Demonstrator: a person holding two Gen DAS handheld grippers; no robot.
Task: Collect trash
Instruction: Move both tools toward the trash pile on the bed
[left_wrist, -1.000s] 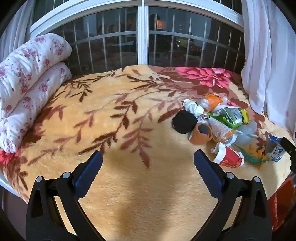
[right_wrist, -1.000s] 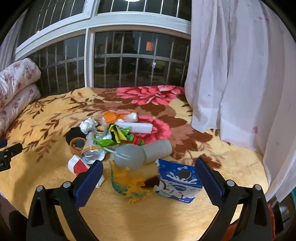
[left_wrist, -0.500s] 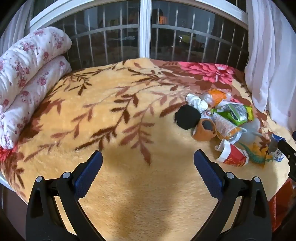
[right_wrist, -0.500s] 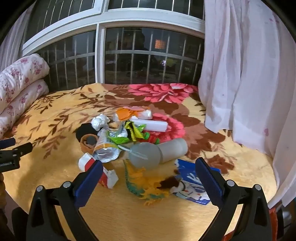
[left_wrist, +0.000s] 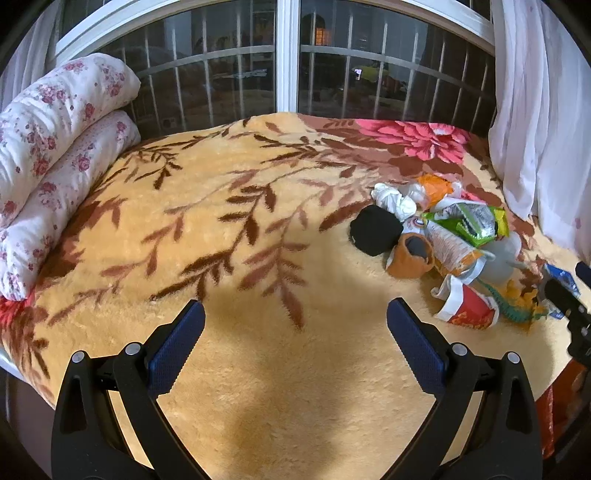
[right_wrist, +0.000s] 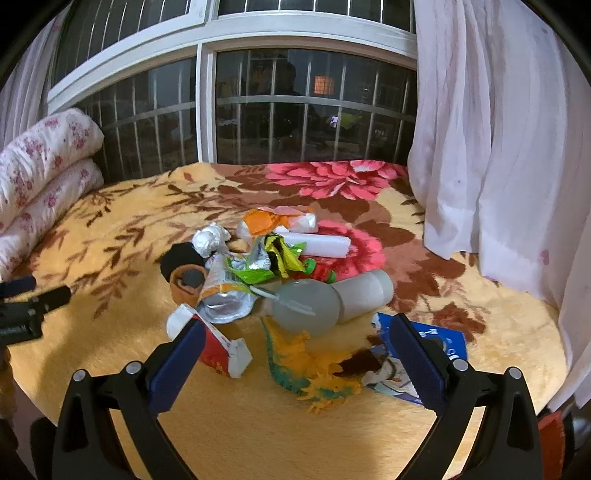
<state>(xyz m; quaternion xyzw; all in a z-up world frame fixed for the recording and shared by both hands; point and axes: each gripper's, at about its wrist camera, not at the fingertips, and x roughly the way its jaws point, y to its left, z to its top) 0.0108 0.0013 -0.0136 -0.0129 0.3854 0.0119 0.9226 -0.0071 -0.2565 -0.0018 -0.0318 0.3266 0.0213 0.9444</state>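
Grippers: I hold both wide apart with nothing between the fingers. My right gripper (right_wrist: 295, 350) hangs just above the near edge of the trash pile (right_wrist: 266, 273); my left gripper (left_wrist: 293, 339) sits over bare blanket (left_wrist: 221, 229), well to the left of the pile.
Trash: 1 heap on the blanket, toward the curtain (right_wrist: 498, 147) side of the bed.
Pile centre: green wrapper (right_wrist: 273, 258) lying on a silver pouch (right_wrist: 225, 295).
Left of centre: black lump (right_wrist: 181, 258) and brown cup (right_wrist: 186, 284), touching each other.
Behind centre: foil ball (right_wrist: 210, 238), orange bag (right_wrist: 264, 221), white tube (right_wrist: 321, 245).
Right of centre: grey bulb-shaped thing (right_wrist: 306, 306) with a pale cylinder (right_wrist: 365, 295) against it.
Near edge: red-and-white carton (right_wrist: 218, 350) by my right gripper's left finger, toy dinosaur (right_wrist: 310, 369) between the fingers, blue packet (right_wrist: 417, 362) partly behind the right finger.
Change: over the last 1 s my right gripper has come closer, so the pile fills more of its view and the near pieces now sit at its fingers. My left gripper has barely shifted.
Meaning: nothing is collected yet. I judge the right gripper is lined up for a 1st pick from the near edge, likely the dinosaur or carton.
Risk: the pieces overlap, so closing on 1 may drag its neighbours.
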